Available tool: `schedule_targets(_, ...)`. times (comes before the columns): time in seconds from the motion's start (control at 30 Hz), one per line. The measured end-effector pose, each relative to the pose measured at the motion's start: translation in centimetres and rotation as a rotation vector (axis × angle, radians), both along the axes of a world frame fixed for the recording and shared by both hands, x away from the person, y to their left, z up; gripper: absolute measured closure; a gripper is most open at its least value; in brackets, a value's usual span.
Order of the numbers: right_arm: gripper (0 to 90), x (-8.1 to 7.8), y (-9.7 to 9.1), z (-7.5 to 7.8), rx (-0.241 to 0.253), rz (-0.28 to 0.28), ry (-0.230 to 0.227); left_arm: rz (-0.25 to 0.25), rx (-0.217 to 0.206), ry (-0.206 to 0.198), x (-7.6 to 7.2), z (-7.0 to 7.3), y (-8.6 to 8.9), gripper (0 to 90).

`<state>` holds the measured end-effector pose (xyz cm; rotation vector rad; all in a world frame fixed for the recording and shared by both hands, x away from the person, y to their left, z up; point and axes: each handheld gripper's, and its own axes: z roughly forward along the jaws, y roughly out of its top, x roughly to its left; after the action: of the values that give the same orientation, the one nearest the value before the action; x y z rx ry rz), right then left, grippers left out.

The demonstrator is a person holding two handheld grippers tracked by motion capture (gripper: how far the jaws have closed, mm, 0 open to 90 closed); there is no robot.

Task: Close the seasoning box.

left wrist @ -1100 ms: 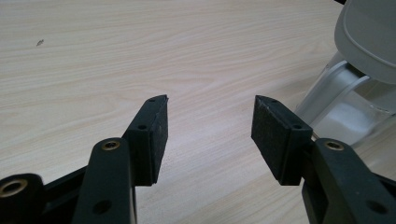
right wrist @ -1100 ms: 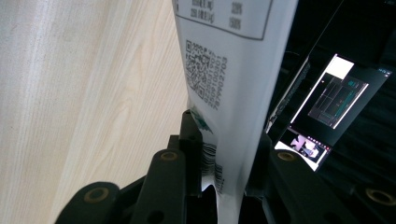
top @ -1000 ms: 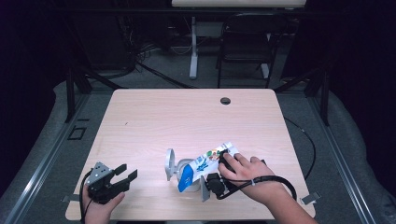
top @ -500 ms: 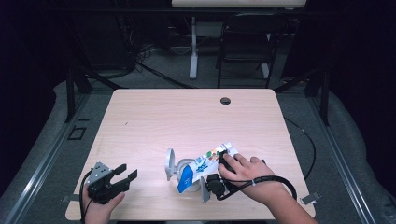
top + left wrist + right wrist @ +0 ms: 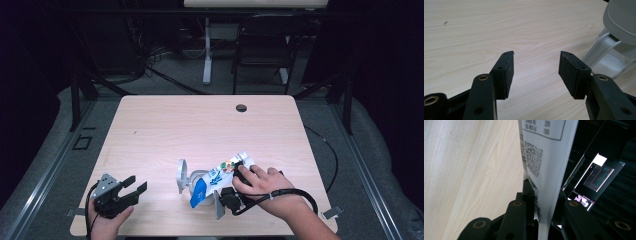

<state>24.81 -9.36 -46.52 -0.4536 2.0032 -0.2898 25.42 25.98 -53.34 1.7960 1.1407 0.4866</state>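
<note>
The right gripper (image 5: 541, 202) has its two black jaws closed on the lower edge of a white printed pouch (image 5: 544, 152); the jaws have just been closing, and the pouch's thin white panel with small print and a barcode rises between them. From above, that pouch (image 5: 220, 177) lies slanted on the near right part of the wooden table (image 5: 200, 125), its blue end toward the person and its colourful end under the right hand (image 5: 262, 182). Just to its left stands a grey clamp-like stand (image 5: 182, 176), touching or nearly touching the pouch. The left gripper (image 5: 535, 72) has its jaws wide apart with only bare tabletop between them, and it rests at the near left corner of the table, well apart from the pouch.
</note>
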Motion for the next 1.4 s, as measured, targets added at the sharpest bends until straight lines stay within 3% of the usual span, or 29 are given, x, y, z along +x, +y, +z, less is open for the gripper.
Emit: schedule_targets(1.4, 83.2, -0.25, 0.21, 0.14, -0.005, 0.013, 0.0, 0.001, 0.001, 0.008, 0.0, 0.06, 0.14, 46.5)
